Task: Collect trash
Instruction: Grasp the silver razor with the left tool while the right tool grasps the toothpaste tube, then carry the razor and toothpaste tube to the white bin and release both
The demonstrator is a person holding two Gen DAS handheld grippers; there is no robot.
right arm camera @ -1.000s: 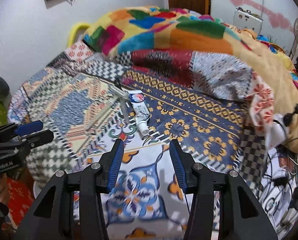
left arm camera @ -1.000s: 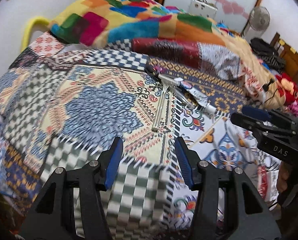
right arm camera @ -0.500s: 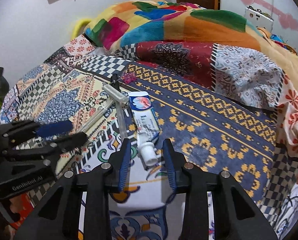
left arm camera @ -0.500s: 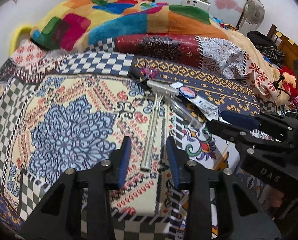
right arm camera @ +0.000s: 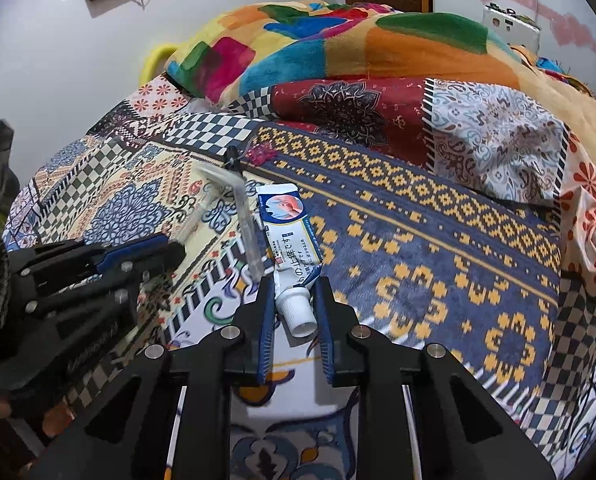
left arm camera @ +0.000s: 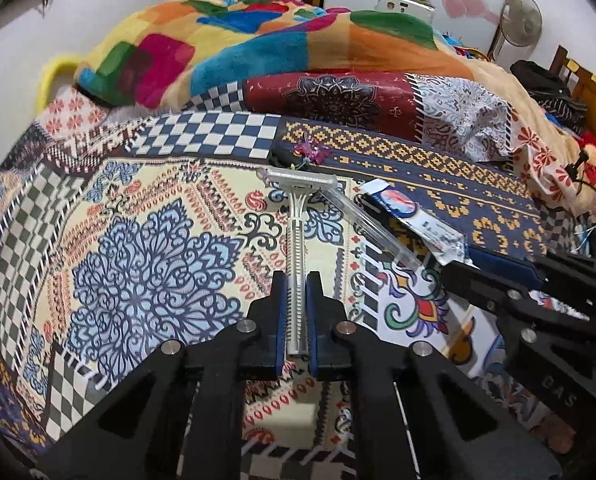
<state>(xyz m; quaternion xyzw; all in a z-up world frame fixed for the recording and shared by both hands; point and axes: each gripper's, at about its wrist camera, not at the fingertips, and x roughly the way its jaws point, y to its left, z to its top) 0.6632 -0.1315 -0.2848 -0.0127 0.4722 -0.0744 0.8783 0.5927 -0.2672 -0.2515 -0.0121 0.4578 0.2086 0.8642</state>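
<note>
A clear disposable razor (left arm camera: 298, 220) lies on the patterned bedspread (left arm camera: 145, 272), its head pointing away from me. My left gripper (left arm camera: 295, 278) is shut on the razor's handle; the right wrist view shows this gripper (right arm camera: 175, 249) low at the left, on the razor (right arm camera: 195, 216). A white ointment tube (right arm camera: 289, 232) with a blue label lies beside it, cap toward me. My right gripper (right arm camera: 293, 282) straddles the white cap, its jaws closing with the pads against the cap's sides. The left wrist view has the right gripper (left arm camera: 458, 262) at the tube (left arm camera: 418, 220).
A clear plastic strip (right arm camera: 247, 228) lies between razor and tube. A small pink ornament (left arm camera: 312, 152) sits just beyond the razor head. A bright patchwork blanket (left arm camera: 257, 40) is heaped at the back of the bed. A fan (left arm camera: 522, 20) stands far right.
Both grippers came forward and down onto the bed. The left jaws shut on the razor handle. The right jaws narrowed around the tube's cap.
</note>
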